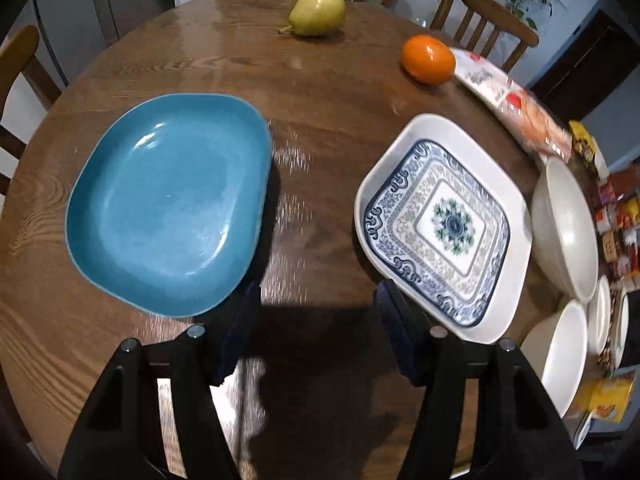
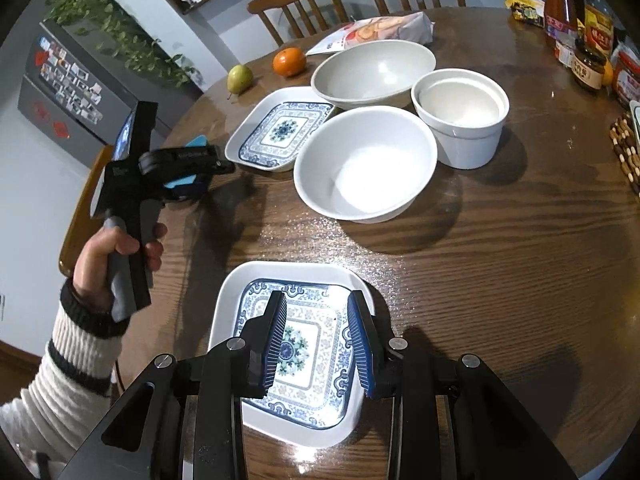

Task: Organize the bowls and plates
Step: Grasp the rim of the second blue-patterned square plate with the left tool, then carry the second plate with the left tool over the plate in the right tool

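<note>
The round wooden counter (image 1: 328, 92) is seen from above; on it the blue plate (image 1: 168, 208) is laid flat, to the left of the left tool (image 1: 316, 292); its longer side runs away from the tool, and its near right corner is just beside the left finger. To the right, a white plate (image 1: 404, 136) is set, with a patterned plate (image 1: 440, 228) inside it, close to the right finger. The left tool is spread wide over bare wood, and nothing is pinched; it is judged to be the nearer tool for the blue plate. The right tool (image 2: 318, 300) is part-way spread, with nothing pinched, above a second patterned plate (image 2: 304, 344); three white bowls (image 2: 364, 160) are grouped beyond it.
</note>
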Tool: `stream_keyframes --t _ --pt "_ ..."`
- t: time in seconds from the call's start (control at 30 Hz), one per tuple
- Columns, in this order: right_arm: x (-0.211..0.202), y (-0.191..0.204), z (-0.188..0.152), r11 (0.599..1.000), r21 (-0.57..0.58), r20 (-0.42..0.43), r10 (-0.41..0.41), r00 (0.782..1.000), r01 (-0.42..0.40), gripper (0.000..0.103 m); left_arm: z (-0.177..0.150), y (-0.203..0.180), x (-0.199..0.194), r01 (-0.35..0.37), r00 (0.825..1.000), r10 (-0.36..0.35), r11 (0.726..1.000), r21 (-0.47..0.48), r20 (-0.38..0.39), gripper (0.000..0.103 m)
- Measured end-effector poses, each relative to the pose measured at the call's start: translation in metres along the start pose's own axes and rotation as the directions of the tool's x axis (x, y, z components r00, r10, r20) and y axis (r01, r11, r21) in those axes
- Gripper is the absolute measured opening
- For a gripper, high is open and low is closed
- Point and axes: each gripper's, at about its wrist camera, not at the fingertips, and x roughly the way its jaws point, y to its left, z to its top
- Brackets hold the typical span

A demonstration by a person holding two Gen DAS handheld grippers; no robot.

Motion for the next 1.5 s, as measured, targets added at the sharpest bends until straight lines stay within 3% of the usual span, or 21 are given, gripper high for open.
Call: stream_keyframes --t 0.17,0.23,0.37,0.5,0.67,0.77,0.8,0.83,1.0,1.2,1.5 --pt "0.007 0.004 0.0 1.0 0.002 -0.023 0.005 1.0 -0.005 0.032 0.014 -0.003 0.002 0.005 1.0 -0.005 1.0 -0.009 0.012 0.062" --pt "0.009 0.005 0.0 1.0 -0.001 -0.03 0.008 1.0 -0.008 0.032 0.017 -0.001 0.001 0.027 1.0 -0.027 0.999 -0.021 0.011 0.074" --pt "0.006 0.005 -0.003 1.0 -0.004 -0.026 0.004 1.0 -0.004 0.032 0.017 0.004 -0.007 0.018 0.999 -0.018 1.0 -0.006 0.039 0.075" --pt "0.009 0.003 -0.003 1.0 0.006 -0.032 -0.005 0.999 0.005 0.032 0.039 -0.004 0.008 0.023 0.999 -0.022 1.0 -0.013 0.03 0.072" --pt "0.007 0.004 -0.006 1.0 0.005 -0.037 -0.009 0.999 0.01 0.032 0.062 -0.025 0.031 -0.041 0.999 0.041 0.998 0.043 0.018 0.056" --pt "0.004 0.002 -0.007 1.0 0.013 -0.035 -0.02 0.999 0.021 0.032 0.063 -0.033 0.032 -0.09 0.996 0.088 0.991 0.101 0.027 0.031" --pt "0.003 0.002 -0.007 1.0 0.016 -0.032 -0.02 0.999 0.02 0.032 0.061 -0.034 0.031 -0.072 0.997 0.071 0.991 0.116 0.017 0.02" --pt "0.003 0.001 -0.007 1.0 0.018 -0.029 -0.02 0.999 0.021 0.032 0.06 -0.034 0.03 -0.067 0.998 0.066 0.99 0.128 0.01 0.019" --pt "0.006 0.004 -0.006 1.0 0.009 -0.032 -0.012 0.999 0.012 0.032 0.039 -0.034 0.021 -0.109 0.994 0.109 0.968 0.226 0.011 0.018" --pt "0.009 0.012 -0.001 0.999 -0.04 -0.051 0.015 0.999 -0.017 0.032 -0.003 -0.011 0.0 -0.057 0.996 0.071 0.966 0.251 -0.045 0.018" --pt "0.027 0.054 0.022 0.979 -0.191 -0.089 0.061 0.994 -0.077 0.032 -0.077 0.037 -0.033 0.021 0.994 -0.002 0.985 0.173 -0.111 0.019"
